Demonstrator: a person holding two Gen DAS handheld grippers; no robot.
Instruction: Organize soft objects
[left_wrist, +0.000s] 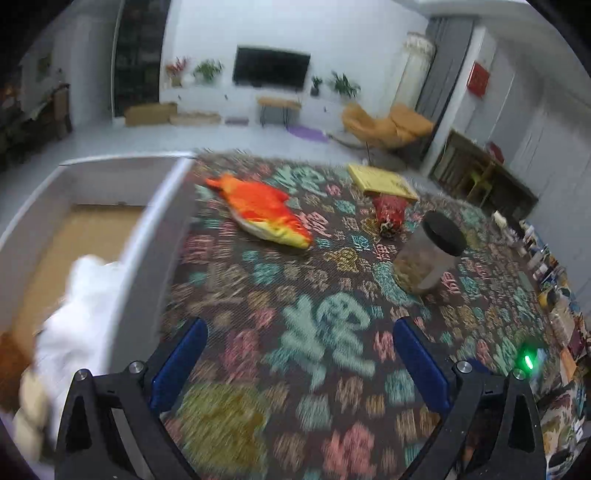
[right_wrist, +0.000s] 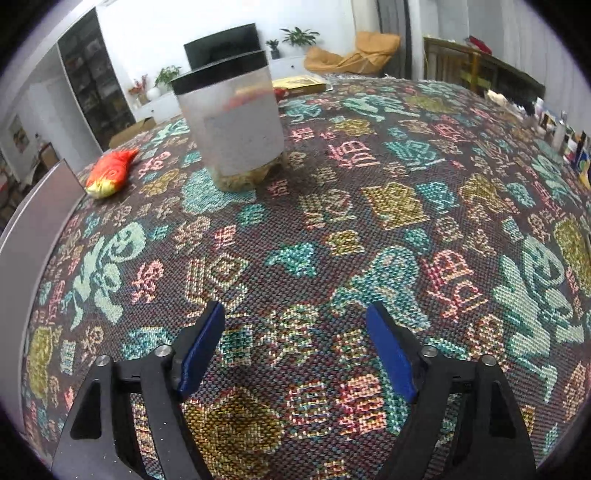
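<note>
The left wrist view alone looks down into the white box (left_wrist: 155, 229) at the worktop's left edge, where a white soft thing (left_wrist: 79, 321) is bunched against the inner wall on a brown floor, with something tan and blurred below it at the picture's edge. That view also shows the red pouch (left_wrist: 388, 214) lying just in front of the flat yellow book (left_wrist: 382, 180), and a green light (left_wrist: 529, 360) glowing low on the right. The right wrist view shows only the box's outer wall as a grey strip, but brings the clear jar (right_wrist: 231, 122) with its black lid close, its bottom holding a brownish fill. The orange plush fish (left_wrist: 264, 210) lies on the patterned cloth (right_wrist: 369, 221) near the box in both views, well apart from either gripper. The left gripper (left_wrist: 297, 365) has its blue fingers (left_wrist: 181, 365) spread wide over bare cloth with nothing between them; the right gripper (right_wrist: 295, 350) likewise stands spread and empty. The cloth carries woven characters, too stylised to read with confidence.
</note>
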